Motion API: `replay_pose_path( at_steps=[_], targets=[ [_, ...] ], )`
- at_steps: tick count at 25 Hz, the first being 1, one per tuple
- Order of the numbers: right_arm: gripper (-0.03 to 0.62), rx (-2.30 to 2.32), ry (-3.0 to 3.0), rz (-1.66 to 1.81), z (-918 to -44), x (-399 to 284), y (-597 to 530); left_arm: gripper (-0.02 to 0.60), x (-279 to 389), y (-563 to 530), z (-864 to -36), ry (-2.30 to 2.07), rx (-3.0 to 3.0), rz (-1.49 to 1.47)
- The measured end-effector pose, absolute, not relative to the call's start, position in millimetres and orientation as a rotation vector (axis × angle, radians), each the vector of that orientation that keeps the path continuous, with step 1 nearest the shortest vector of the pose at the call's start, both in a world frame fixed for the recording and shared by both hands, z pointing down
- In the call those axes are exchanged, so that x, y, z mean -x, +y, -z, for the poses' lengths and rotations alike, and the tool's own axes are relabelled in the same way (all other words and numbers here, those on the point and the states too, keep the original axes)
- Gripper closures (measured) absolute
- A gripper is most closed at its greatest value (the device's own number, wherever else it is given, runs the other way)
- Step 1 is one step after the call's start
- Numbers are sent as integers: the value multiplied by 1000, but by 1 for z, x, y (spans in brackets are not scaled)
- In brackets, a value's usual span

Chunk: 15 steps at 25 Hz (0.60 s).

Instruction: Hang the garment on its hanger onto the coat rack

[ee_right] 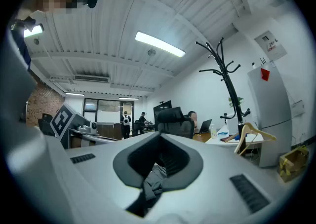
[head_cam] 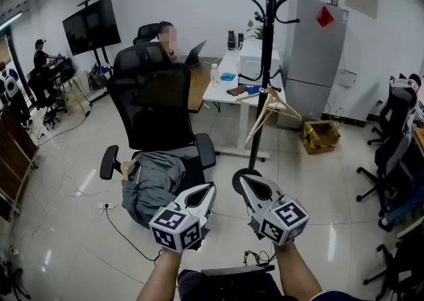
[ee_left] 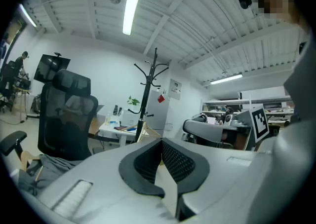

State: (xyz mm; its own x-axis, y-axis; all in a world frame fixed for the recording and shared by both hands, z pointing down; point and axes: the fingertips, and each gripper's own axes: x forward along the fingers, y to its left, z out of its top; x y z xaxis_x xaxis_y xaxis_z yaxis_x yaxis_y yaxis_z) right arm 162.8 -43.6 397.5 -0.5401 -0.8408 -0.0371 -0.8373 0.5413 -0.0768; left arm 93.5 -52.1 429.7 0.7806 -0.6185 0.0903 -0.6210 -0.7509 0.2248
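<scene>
A grey garment [head_cam: 156, 180] lies crumpled on the seat of a black office chair [head_cam: 156, 104]; through the right jaws' gap a strip of the garment [ee_right: 155, 174] shows. The black coat rack [head_cam: 267, 61] stands behind, to the right, with an empty wooden hanger [head_cam: 268, 104] hanging on it. Both views from the grippers also catch the coat rack [ee_left: 149, 85] [ee_right: 227, 80] and the hanger [ee_right: 252, 131]. My left gripper [head_cam: 211, 188] [ee_left: 160, 141] is shut and empty, just right of the garment. My right gripper [head_cam: 244, 180] [ee_right: 160, 135] is shut too, holding nothing, before the rack's base.
A white desk [head_cam: 225, 84] with a seated person behind it stands past the chair. A grey fridge [head_cam: 315, 48] and a cardboard box [head_cam: 320, 135] are at right, more office chairs [head_cam: 391, 154] at far right. A cable and power strip [head_cam: 106, 205] lie on the floor at left.
</scene>
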Motion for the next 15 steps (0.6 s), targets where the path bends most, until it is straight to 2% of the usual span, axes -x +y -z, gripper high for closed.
replay_pose_path(
  at_steps=[9,15],
  targets=[
    [594,1325,2778,114,-407,-122,-60,581,-42,-65,-426,-1126,-2639,98],
    [594,1160,2867,156,-416,-78,-74,581,5,-68,-437,-1296,-2569,53]
  ],
)
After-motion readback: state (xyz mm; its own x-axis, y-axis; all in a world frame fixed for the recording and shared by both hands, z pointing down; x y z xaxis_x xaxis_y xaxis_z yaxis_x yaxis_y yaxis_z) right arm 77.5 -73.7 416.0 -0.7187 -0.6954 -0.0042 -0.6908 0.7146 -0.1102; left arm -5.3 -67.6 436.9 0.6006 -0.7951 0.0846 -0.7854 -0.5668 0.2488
